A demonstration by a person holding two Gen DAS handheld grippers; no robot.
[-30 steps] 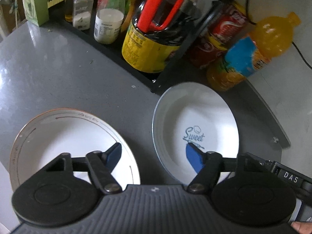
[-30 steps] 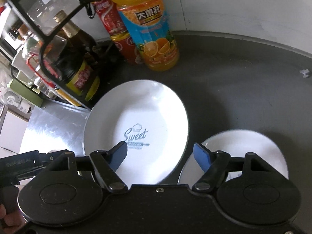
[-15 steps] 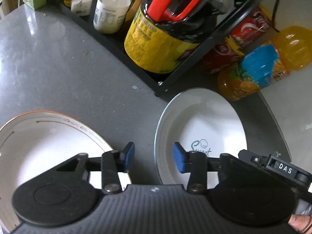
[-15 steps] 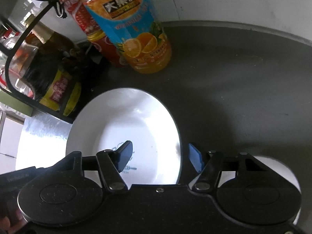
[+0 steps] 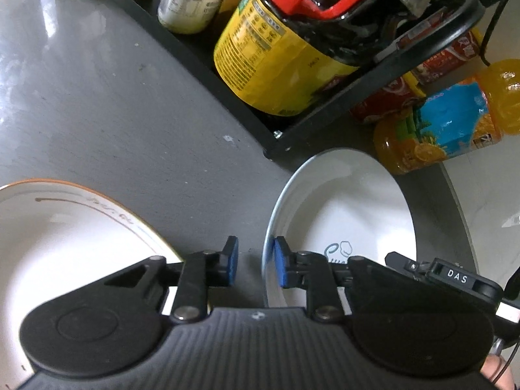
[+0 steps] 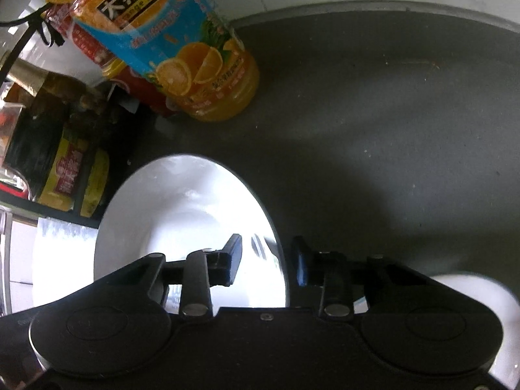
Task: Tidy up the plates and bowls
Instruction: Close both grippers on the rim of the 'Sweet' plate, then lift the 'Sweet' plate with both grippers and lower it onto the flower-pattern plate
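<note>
Bare counter (image 5: 107, 120) leftward; rack (image 5: 208, 65), juice bottle (image 6: 182, 65) behind plate (image 5: 351, 201)

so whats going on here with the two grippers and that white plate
A person holds a gripper in each hand over a grey countertop. Both straddle opposite edges of the white plate with blue lettering: the left gripper at its left rim, the right gripper at its right rim. Neither has clamped yet; gaps show beside the rim. A gold-rimmed white plate lies to the left, an orange juice bottle stands behind.
</note>
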